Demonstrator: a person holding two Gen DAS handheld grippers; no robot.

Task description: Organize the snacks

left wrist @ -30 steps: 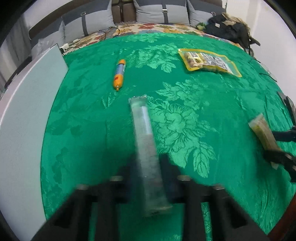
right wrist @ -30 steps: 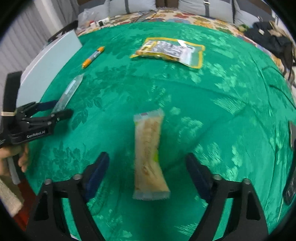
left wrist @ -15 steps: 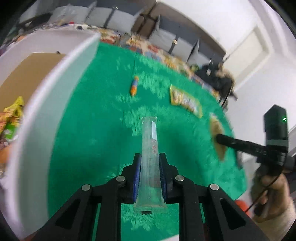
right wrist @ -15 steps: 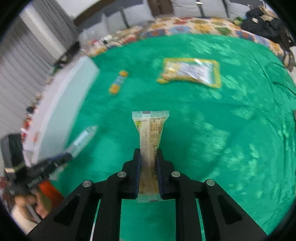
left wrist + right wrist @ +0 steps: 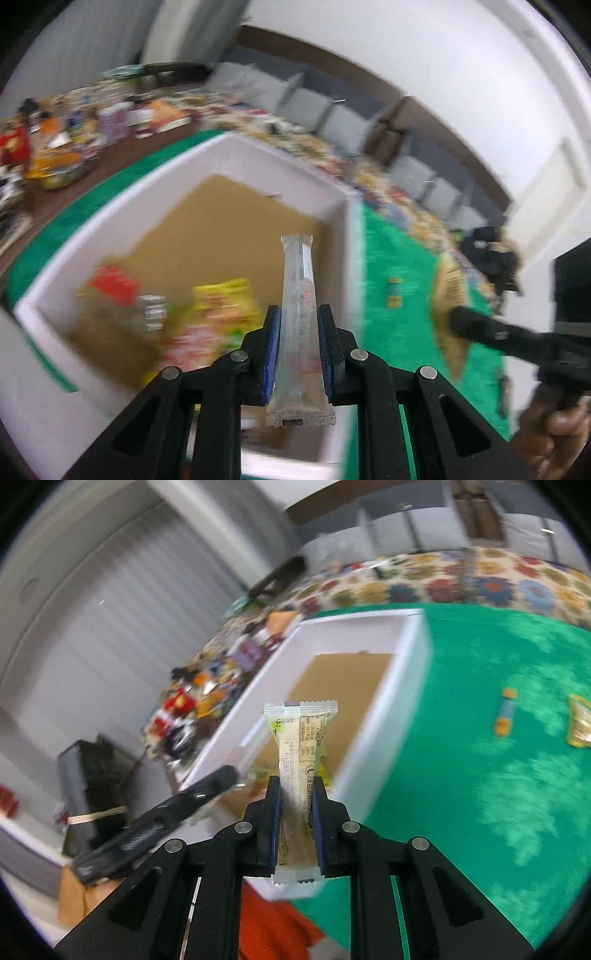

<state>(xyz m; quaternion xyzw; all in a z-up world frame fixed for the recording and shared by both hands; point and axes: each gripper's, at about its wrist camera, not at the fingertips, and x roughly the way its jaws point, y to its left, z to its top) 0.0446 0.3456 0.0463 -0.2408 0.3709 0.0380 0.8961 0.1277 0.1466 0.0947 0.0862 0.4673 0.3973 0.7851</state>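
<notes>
My left gripper was clamped on a clear stick pack, its blue pads pressed against both sides of the wrapper. The pack stood lengthwise between the fingers, its far end over the white box. The box sat on the green cloth and had a brown cardboard floor. Several snack packets lay in its near part, red and yellow ones among them; blur kept me from reading them.

My right gripper was pinching a beige bar in the same manner, pads tight on the wrapper's middle, printed end pointing out toward the box. In the right wrist view the bar's tip showed in front of the box's near wall. The left gripper appeared there at lower left, its tip over the near part of the box.

On the cloth beyond the box lay a small orange-and-blue tube, and just beside it at the frame edge a yellow pouch, both apart from the box. In the left wrist view the right gripper entered from the right, a hand behind it.
</notes>
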